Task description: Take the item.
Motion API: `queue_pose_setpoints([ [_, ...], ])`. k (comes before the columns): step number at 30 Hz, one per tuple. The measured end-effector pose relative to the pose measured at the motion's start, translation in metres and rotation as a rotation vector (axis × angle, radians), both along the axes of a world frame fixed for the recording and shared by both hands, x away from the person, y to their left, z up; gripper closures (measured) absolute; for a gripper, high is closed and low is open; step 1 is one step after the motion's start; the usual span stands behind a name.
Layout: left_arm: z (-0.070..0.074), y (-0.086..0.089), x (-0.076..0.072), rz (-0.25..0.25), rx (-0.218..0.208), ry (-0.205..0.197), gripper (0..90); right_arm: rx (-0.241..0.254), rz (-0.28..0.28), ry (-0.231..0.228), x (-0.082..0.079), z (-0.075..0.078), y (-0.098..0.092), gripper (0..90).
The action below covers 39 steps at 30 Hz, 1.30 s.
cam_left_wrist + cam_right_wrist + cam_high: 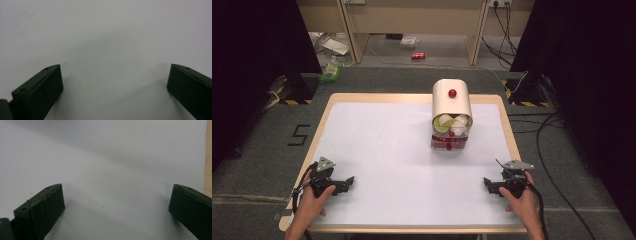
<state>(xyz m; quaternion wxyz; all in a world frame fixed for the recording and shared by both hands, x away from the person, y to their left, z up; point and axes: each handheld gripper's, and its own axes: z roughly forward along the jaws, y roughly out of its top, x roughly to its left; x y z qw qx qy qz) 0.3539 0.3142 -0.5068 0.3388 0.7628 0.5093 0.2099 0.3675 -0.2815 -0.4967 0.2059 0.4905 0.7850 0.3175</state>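
Sitting well beyond both gaping tongs [348, 183] [487, 185], cream canister [452, 102].

The white tabletop [377, 150] lies bare from 6 through 9 to 11 o'clock and across its centre, so either tongs can sweep there freely. The one obstacle is a cream roll-top box [452, 107] at about 1 o'clock, with open lanes on both its sides.
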Motion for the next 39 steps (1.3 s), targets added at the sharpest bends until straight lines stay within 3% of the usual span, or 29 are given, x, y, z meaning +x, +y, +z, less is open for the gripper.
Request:
queue_pose_setpoints([
  [23, 0.0000, 0.0000, 0.0000, 0.000, 0.000, 0.000, 0.0, 0.002, 0.001, -0.003, -0.0006, 0.0004, -0.0001, 1.4],
  [29, 0.0000, 0.0000, 0.0001, 0.000, 0.000, 0.001, 0.0, 0.024, 0.010, -0.025, -0.0038, 0.0019, -0.0009, 13.7],
  [39, 0.0000, 0.0001, 0.0001, 0.000, -0.001, 0.001, 0.0, 0.028, 0.035, -0.042, -0.0056, 0.0027, -0.0015, 16.2],
])
